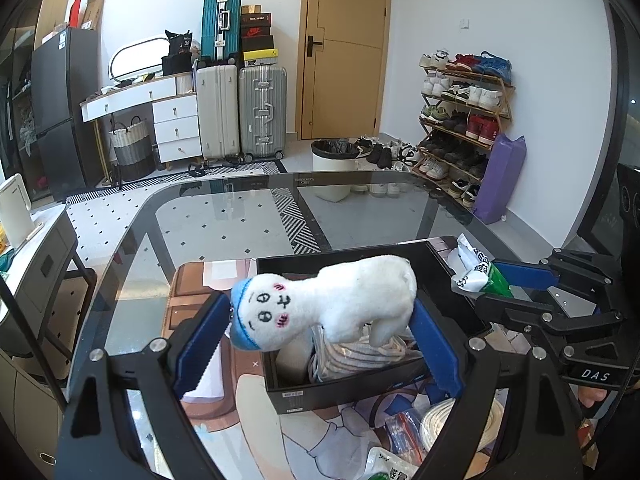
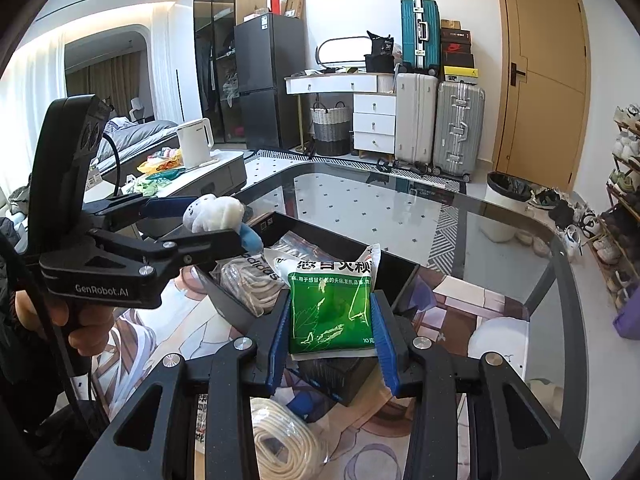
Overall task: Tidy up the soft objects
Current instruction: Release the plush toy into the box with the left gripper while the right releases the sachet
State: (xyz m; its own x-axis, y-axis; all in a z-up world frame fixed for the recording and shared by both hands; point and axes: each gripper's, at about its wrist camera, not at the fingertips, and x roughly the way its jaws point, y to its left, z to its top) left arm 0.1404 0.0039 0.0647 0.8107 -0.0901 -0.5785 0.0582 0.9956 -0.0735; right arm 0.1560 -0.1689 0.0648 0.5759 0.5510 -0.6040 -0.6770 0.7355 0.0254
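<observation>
- Right now the left tongs (image 1: 318,336) hold a white plush toy (image 1: 332,304) between their blue pads, spread wide around its soft body; the toy lies crosswise with its blue-capped head sticking out toward the left.
- The toy hangs just above a black box (image 1: 372,390) that sits on a printed mat (image 1: 224,432) on the glass tabletop (image 1: 224,216).
- Inside the box, under the toy, lie a striped cloth (image 1: 360,354) and a bundle of cord in a clear bag (image 2: 248,284).
- The right tongs (image 2: 332,332) pinch a green-and-white sachet (image 2: 330,308) with its pads pressed against both side edges; the sachet is held upright over the near edge of the same box.
- From the left wrist view, the right tongs come in from the right side with the sachet's white top poking out past the far right corner of the box.
- From the right wrist view, the left tongs come in from the left with the plush toy over the far left part of the box; a hand (image 2: 60,320) grips the handle.
- Near the cameras, outside the box, a coil of white rope (image 2: 288,440) rests on the mat, with another packet (image 1: 384,468) just beside it.
- Behind the tabletop stand 3 suitcases, 2 on the floor and a teal 1 on top, beside a white dresser (image 1: 176,120), and a shoe rack (image 1: 460,120) lines the right wall.
</observation>
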